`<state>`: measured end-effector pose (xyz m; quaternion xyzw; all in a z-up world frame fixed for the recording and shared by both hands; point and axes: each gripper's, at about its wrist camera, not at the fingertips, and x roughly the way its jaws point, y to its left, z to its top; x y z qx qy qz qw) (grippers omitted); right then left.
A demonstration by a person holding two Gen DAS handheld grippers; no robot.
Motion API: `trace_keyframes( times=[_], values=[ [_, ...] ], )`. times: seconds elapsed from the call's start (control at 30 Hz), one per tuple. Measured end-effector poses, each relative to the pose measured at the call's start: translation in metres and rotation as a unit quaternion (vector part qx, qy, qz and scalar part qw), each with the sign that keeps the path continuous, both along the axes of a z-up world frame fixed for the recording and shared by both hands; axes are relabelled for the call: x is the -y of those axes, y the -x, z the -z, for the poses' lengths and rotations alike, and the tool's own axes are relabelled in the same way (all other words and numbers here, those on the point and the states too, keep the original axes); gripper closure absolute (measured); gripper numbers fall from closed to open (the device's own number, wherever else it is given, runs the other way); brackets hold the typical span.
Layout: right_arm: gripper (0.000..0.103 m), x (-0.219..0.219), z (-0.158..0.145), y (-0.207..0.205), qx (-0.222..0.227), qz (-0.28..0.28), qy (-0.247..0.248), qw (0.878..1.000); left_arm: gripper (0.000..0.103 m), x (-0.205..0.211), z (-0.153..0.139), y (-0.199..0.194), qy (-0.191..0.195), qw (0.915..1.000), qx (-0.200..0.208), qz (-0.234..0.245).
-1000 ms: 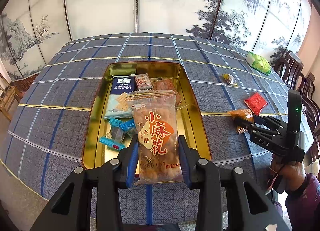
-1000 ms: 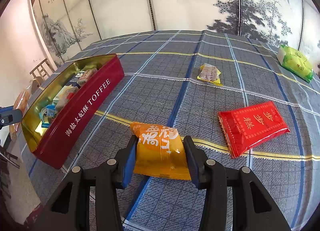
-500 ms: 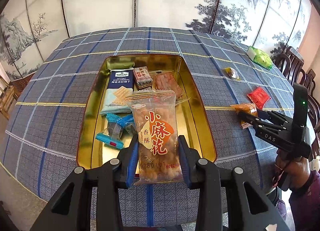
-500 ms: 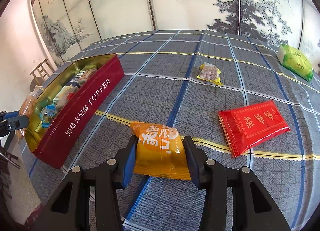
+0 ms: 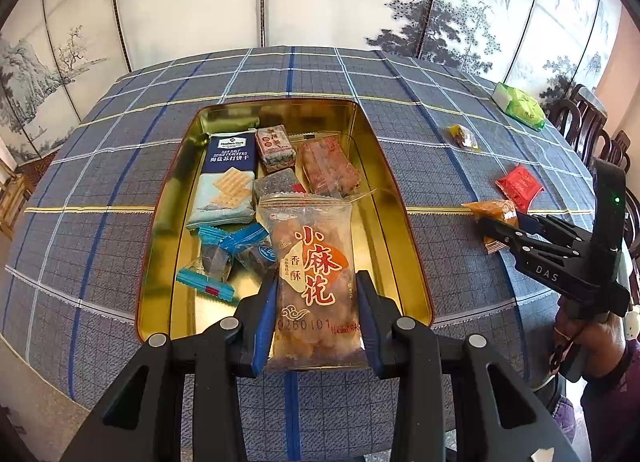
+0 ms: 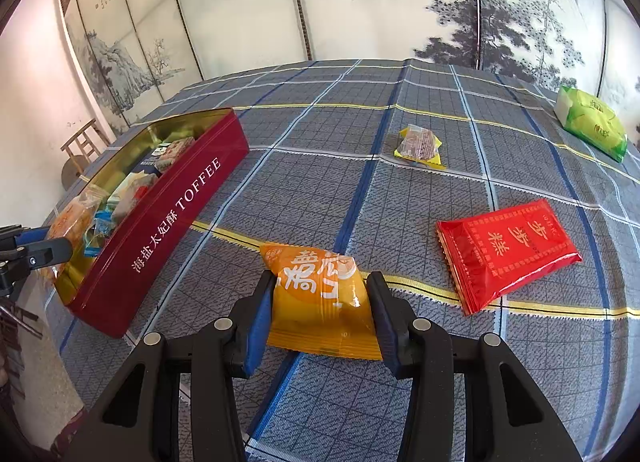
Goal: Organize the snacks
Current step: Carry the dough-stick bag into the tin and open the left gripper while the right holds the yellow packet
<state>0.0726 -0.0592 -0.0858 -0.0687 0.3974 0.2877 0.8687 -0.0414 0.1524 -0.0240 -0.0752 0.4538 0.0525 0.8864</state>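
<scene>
Left wrist view: the left gripper (image 5: 316, 314) has its fingers clamped on a clear twist pack (image 5: 310, 262), held above the near end of the tin (image 5: 362, 134) at frame centre. The tin already holds crackers (image 5: 228, 178) and blue candies (image 5: 228, 250), among other snacks. At right, the right gripper (image 6: 320, 306) has its fingers clamped on an orange pack (image 6: 320, 298), which seems to be still on or just above the counter (image 6: 320, 122).

The twist pack is long and slick; let go this near the rim, it could tip over the near wall onto the cloth, or land on the loose candies and sit crooked. Both arms heading for the tin together could collide.

A red pack (image 6: 508, 250), yellow sweet (image 6: 418, 144) and green pack (image 6: 592, 122) lie at the right of the right wrist frame. The counter wears a blue plaid cloth; painted ink-landscape screens stand behind, with chairs at the edges.
</scene>
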Motion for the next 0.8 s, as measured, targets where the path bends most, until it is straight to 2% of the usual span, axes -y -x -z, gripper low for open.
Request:
trace_keyframes(
  times=[0.7, 0.8],
  values=[
    [0.056, 0.002, 0.0, -0.001, -0.001, 0.0, -0.002, 1.0, 0.07, 0.001, 0.012, -0.025, 0.007, 0.9999, -0.003, 0.01],
    [0.056, 0.002, 0.0, -0.002, -0.002, 0.0, -0.002, 1.0, 0.064, 0.003, 0.012, -0.023, 0.004, 0.9998, 0.001, 0.019]
  ],
)
